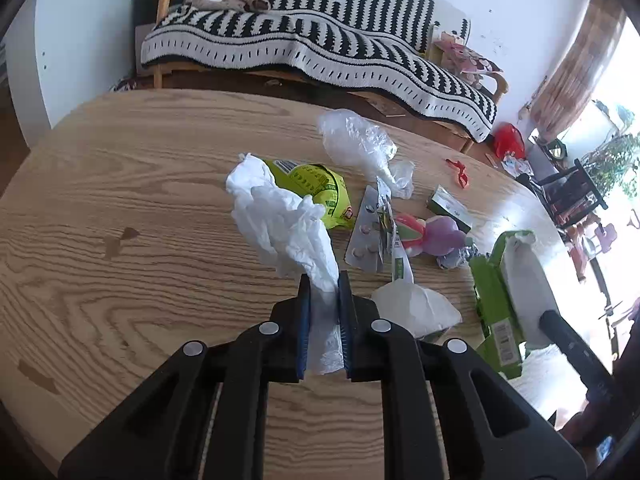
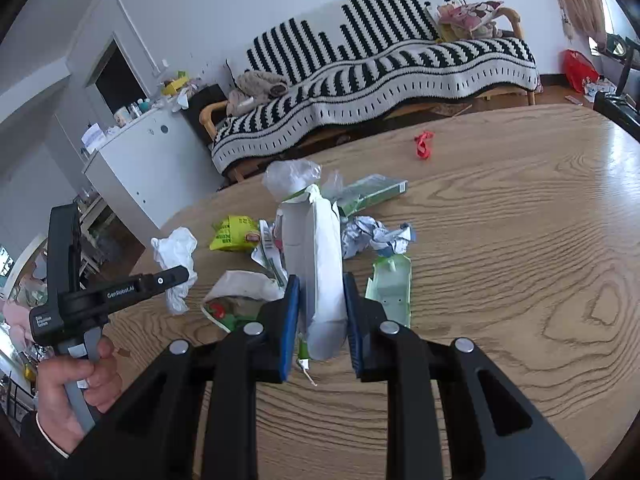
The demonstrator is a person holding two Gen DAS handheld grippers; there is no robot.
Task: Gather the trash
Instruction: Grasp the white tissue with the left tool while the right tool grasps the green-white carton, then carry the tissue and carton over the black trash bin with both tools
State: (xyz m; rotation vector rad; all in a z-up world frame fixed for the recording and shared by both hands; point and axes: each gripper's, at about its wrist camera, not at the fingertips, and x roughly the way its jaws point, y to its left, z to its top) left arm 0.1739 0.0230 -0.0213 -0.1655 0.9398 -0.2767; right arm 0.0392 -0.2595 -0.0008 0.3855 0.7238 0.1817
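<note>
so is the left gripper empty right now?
No, the left gripper is shut on a crumpled white tissue, pinched between its blue pads above the wooden table.

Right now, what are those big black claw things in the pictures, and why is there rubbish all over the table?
Those claws are grabbing tools, not a robot. A person holds one in each hand, and you can see a hand squeezing a handle. Each tool carries a small camera looking along its two fingers, so one picture comes from the left tool and one from the right.

The left gripper is shut on a crumpled white plastic bag. The right gripper is shut on a torn-open carton, white inside and green outside.

On the wooden table lies rubbish waiting to be collected: a yellow-green snack wrapper, a clear plastic bag, a silver pill sheet, a small green box and a red scrap. Behind it stands a sofa under a striped blanket.
</note>
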